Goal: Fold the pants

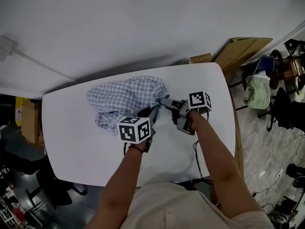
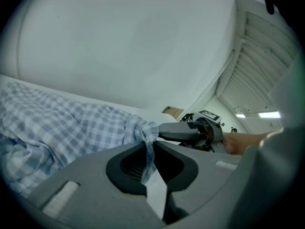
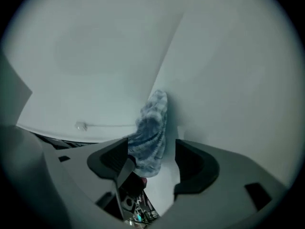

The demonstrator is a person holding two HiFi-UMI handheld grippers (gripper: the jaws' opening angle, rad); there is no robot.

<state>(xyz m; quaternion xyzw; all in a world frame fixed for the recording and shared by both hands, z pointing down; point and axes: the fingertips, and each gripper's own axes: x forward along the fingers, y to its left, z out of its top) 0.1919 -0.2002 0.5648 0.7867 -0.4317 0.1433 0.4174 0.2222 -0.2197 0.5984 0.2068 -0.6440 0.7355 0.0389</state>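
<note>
At the centre of the head view, on a white worktop [image 1: 71, 151], the left hand-held gripper [image 1: 153, 110] had its jaws drawn together on a pinch of the pants [image 1: 126, 99], a blue-and-white checked garment lying crumpled above and to the left of both tools. In the left gripper view the same left hand-held gripper [image 2: 150, 149] showed a narrow twist of the checked cloth caught between its two grey jaws, while the rest of the pants [image 2: 62, 128] spread away across the left of that frame. The right hand-held gripper [image 1: 165, 101] reached in from the right, its tips at the right-hand edge of the garment and just beside the left tool's tips; it also appeared at centre right of the left gripper view [image 2: 188, 132], close to the pinched fold. In the right gripper view the right hand-held gripper [image 3: 152, 159] had its jaws standing wide apart, with a hanging bunch of the pants [image 3: 152, 125] between them, nearer the jaw at the frame's left and clear of the one at the right; the pads were not pressing on it. A cardboard box [image 1: 240, 49] stood beyond the worktop at the upper right of the head view.
</note>
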